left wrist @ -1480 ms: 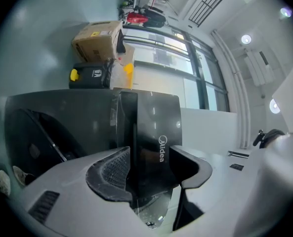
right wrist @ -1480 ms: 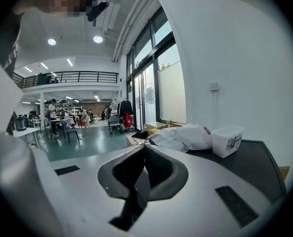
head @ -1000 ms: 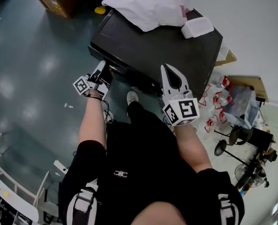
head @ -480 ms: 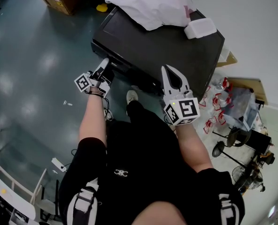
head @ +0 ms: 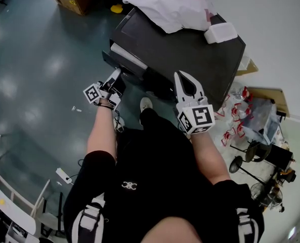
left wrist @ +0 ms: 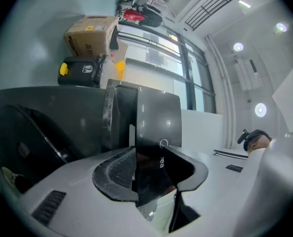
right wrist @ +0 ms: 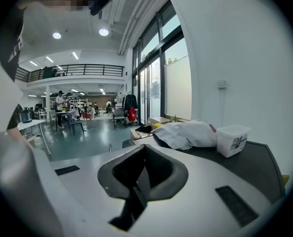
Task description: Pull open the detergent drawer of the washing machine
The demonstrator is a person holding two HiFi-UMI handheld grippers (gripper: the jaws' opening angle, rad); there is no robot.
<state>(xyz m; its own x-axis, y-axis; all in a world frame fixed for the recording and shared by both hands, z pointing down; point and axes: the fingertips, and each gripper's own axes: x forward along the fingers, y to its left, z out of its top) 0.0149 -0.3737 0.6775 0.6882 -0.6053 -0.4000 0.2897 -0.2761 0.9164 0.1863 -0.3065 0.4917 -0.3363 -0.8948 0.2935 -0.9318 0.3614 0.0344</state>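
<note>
Dark detergent drawer (head: 120,59), partly out at washing machine's (head: 190,44) near-left corner, is clamped in left tongs (head: 114,79), which have just been closing. Its slide axis runs nearward. Right tongs (head: 184,80) pinched together, empty.

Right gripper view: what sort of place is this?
Probably an open lab or workshop hall, not a home: a railed mezzanine, work tables down the floor, tall windows.

Detergent drawer (head: 123,58): dark glossy front, pale tray behind it; partly pulled out of the upper front corner.
Drawer place: front (left wrist: 156,117) is clamped edge-on between the jaws of the left gripper (left wrist: 156,159), which have just been closing.
Washing machine (head: 190,49): black, flat-topped cabinet; seen beyond those jaws, behind the drawer.
</note>
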